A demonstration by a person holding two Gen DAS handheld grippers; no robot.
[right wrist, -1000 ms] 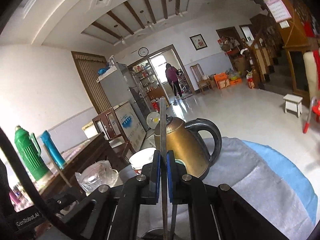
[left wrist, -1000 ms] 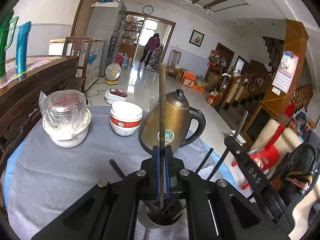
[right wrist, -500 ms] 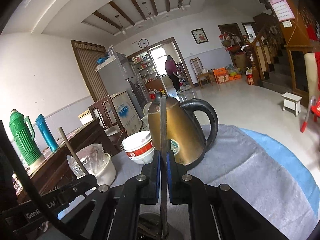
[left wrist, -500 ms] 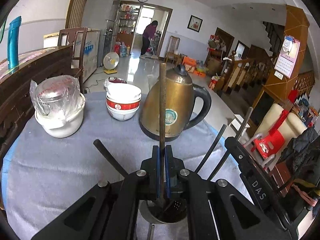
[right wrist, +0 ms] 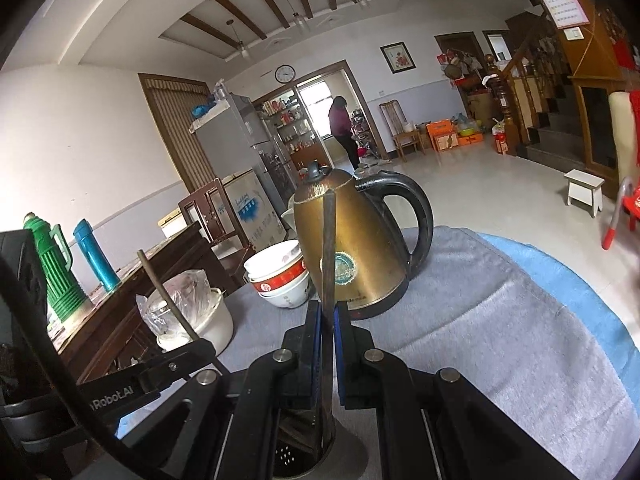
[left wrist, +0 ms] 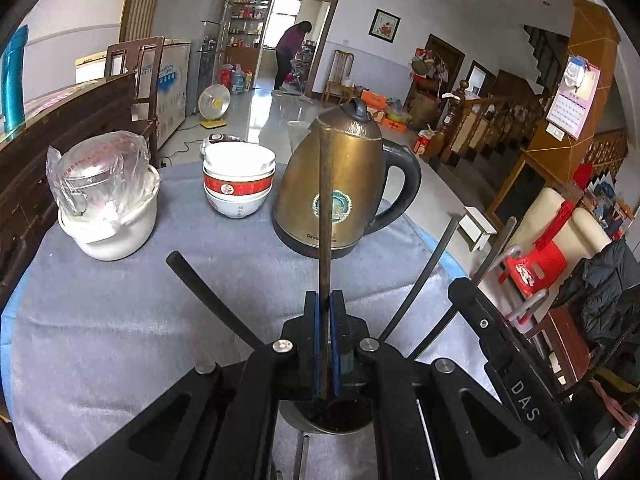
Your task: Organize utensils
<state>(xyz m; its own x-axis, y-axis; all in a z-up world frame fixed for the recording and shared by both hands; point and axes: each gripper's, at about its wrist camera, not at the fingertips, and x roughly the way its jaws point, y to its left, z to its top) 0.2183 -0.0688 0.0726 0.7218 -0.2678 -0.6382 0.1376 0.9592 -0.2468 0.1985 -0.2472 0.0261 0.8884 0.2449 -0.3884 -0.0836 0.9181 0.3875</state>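
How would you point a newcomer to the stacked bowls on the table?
Start at the gold kettle standing on the grey tablecloth. Just left of it in the left wrist view sit the stacked bowls, apart from the bag-covered white pot further left. Only they carry a red band.

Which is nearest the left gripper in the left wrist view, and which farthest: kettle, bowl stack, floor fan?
From the left gripper, shut on a chopstick:
1. Kettle, straight ahead on the table.
2. Bowl stack, a little farther back, left of the kettle.
3. Floor fan, off the table, on the floor behind the bowls.
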